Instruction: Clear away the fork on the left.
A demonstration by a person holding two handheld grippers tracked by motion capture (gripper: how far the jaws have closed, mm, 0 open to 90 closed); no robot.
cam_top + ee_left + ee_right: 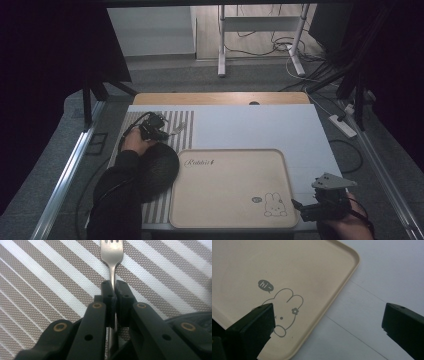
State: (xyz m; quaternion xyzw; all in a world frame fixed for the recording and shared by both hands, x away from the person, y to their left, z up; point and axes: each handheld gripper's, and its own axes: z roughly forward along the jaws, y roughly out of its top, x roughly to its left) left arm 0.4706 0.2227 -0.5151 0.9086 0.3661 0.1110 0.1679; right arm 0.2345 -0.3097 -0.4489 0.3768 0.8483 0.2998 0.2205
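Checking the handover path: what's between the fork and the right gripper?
The beige tray, bare, then a strip of white table; the high view shows it. Fork is clamped in the left gripper.

Fork (111, 255) on mat (186, 131), prob. just left of tray (230, 220)

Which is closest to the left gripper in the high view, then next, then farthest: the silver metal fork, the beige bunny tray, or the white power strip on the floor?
Measured from the left gripper:
1. Silver metal fork: clamped in its jaws, over the striped placemat.
2. Beige bunny tray: just beside it, toward the table's middle and near edge.
3. White power strip: on the floor past the table's far right side.
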